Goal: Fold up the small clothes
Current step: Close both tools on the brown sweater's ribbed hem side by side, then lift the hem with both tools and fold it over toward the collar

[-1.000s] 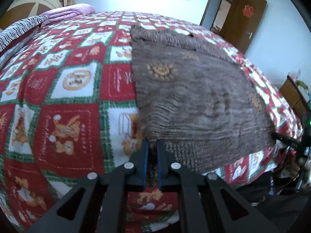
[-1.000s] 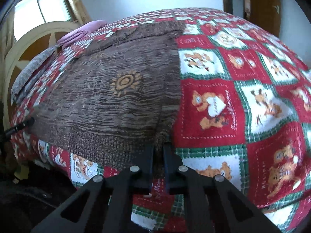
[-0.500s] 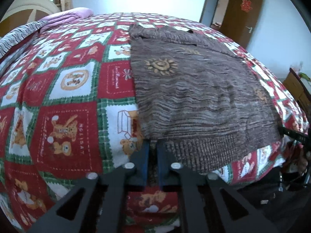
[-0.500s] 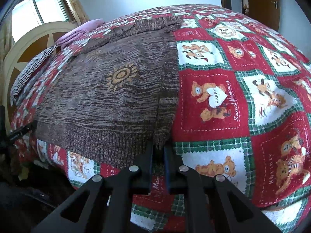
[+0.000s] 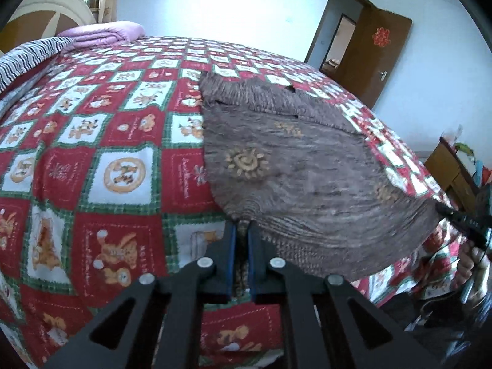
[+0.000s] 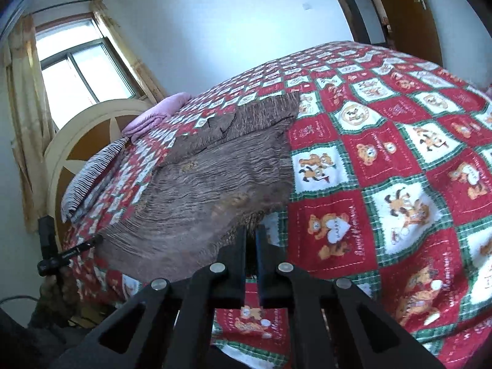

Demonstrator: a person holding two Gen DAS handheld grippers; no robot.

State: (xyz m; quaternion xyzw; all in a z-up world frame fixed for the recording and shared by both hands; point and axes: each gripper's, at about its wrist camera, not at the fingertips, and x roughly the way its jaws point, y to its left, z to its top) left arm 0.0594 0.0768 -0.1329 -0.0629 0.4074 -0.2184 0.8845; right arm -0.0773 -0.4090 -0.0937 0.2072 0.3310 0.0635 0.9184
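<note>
Hiding each hem corner between its pads, the left claw and right claw pinch tight on the brown sweater above the bed.

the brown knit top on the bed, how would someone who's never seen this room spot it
Start at the big bed under the red, white and green teddy-bear quilt. On it lies the brown knit top, its near hem pinched at one corner by the left gripper and at the other by the right gripper. It is the only plain brown fabric there, with small tan sun motifs, unlike the pink blanket by the headboard.
</note>
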